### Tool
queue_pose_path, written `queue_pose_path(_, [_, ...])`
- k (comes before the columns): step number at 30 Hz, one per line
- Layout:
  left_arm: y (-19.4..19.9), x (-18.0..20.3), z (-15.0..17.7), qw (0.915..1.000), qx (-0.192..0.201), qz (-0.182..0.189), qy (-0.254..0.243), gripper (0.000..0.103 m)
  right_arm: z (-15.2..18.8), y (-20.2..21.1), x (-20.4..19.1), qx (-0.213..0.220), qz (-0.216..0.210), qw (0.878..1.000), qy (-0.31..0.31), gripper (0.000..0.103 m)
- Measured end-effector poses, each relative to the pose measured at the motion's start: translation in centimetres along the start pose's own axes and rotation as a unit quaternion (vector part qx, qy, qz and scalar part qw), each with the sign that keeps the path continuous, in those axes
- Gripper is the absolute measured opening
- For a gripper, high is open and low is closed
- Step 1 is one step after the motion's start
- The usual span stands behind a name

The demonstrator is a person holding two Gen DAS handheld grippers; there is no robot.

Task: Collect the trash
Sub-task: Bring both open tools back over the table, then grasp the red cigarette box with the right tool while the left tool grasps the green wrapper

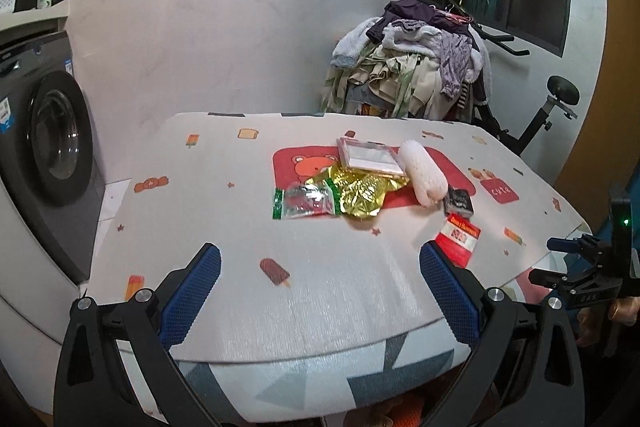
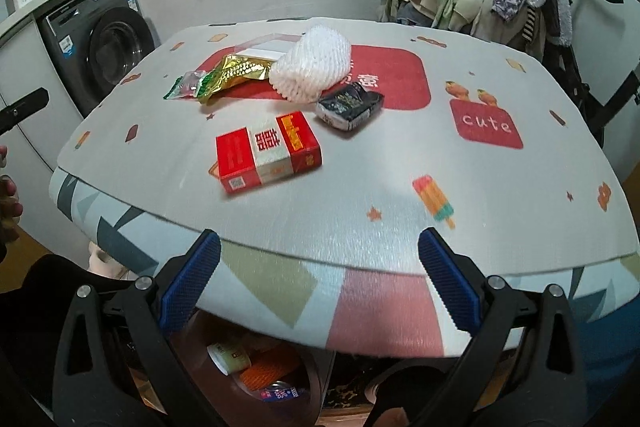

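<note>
Trash lies on the patterned table (image 1: 248,291): a red cigarette box (image 1: 458,238) (image 2: 268,151), a crumpled black packet (image 1: 459,202) (image 2: 349,105), a white foam net sleeve (image 1: 423,171) (image 2: 310,65), a gold foil wrapper (image 1: 362,194) (image 2: 237,72), a green-edged clear wrapper (image 1: 304,202) (image 2: 185,87) and a flat clear packet (image 1: 370,155). My left gripper (image 1: 320,287) is open and empty over the table's near edge. My right gripper (image 2: 319,281) is open and empty at the table's front edge, short of the red box.
A bin (image 2: 260,375) holding trash stands under the table's front edge. A washing machine (image 1: 44,155) is at the left. A pile of clothes (image 1: 412,67) on an exercise bike (image 1: 556,107) stands behind the table. The right gripper also shows in the left view (image 1: 576,267).
</note>
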State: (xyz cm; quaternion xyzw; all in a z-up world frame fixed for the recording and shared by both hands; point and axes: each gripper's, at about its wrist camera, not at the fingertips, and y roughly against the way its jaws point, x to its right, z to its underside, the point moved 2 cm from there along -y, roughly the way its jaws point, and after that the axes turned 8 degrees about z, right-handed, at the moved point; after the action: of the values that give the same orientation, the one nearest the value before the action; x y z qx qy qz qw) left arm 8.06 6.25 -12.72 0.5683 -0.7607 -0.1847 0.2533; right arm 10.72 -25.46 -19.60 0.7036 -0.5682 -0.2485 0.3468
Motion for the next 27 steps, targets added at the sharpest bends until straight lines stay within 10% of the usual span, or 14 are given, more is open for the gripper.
queue_pose_path(27, [-5.8, -5.5, 0.5, 0.9944, -0.066, -0.013, 0.082, 0.097, -5.1, -8.2, -6.2, -0.029, -0.054, 0.995, 0.082, 0.097])
